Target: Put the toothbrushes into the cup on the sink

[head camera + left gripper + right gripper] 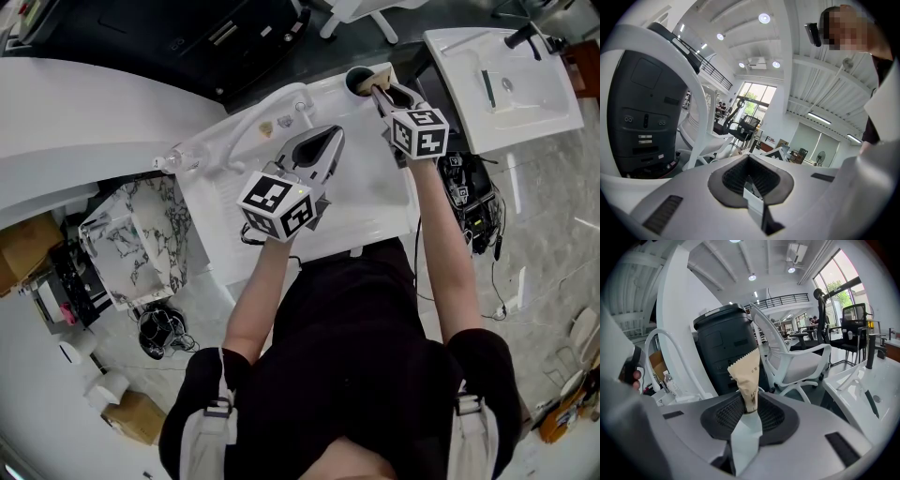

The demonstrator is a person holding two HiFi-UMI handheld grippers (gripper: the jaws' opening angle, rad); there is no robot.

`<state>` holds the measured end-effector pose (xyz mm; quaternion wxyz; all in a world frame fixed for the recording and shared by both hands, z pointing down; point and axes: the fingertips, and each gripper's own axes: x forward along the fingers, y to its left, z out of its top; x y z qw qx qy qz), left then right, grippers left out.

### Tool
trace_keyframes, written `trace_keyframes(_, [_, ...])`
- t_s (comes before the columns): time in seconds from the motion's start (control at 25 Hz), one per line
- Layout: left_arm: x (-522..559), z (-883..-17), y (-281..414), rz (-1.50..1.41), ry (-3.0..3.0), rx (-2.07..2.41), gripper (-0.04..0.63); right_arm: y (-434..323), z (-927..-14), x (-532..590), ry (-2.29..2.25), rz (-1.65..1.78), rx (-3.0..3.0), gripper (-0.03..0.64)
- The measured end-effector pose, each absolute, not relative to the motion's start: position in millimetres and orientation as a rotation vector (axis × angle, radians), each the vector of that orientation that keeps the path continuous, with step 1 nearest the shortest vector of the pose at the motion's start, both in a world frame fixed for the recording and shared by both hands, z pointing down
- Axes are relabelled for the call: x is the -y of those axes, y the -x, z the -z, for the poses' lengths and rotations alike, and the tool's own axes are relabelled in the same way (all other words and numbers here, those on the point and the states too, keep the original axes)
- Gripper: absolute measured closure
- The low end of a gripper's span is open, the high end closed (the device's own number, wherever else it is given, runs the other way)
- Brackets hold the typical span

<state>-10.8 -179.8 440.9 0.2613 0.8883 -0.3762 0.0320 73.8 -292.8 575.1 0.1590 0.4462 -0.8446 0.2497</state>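
Head view is showing a person standing at a white sink (380, 202), a gripper in each hand. The right gripper (380, 91) is reaching to the sink's far corner, where a dark-mouthed cup (359, 82) is standing on the rim. Its jaws are pinching a toothbrush in a tan paper wrapper (383, 74), which is hanging at the cup's mouth. In the right gripper view the wrapped toothbrush (746, 376) is sticking up, clamped between the padded jaws of the right gripper (749, 411). The left gripper (330, 141) is hovering over the basin; in the left gripper view its jaws (749, 180) are pressing together, carrying nothing.
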Motion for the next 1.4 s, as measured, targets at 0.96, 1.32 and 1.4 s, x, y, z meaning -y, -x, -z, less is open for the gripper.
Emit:
trace_keyframes(0.96, [169.2,-425.9,8.4,-0.064,-2.440,1.014,0.588,-76.0,-553.8,285.0,-1.272,-0.669,2.433,0.518])
trace_keyframes(1.32, [159.3,-417.3,7.2,-0.050,-2.467,1.002,0.588,-78.1,-540.0,276.7,-1.295,-0.636,2.441,0.518])
trace_keyframes(1.4, [157.4,-415.4,6.3,-0.046,-2.474,0.998,0.588,-78.7,-536.3,274.7,-1.300,-0.627,2.444,0.518])
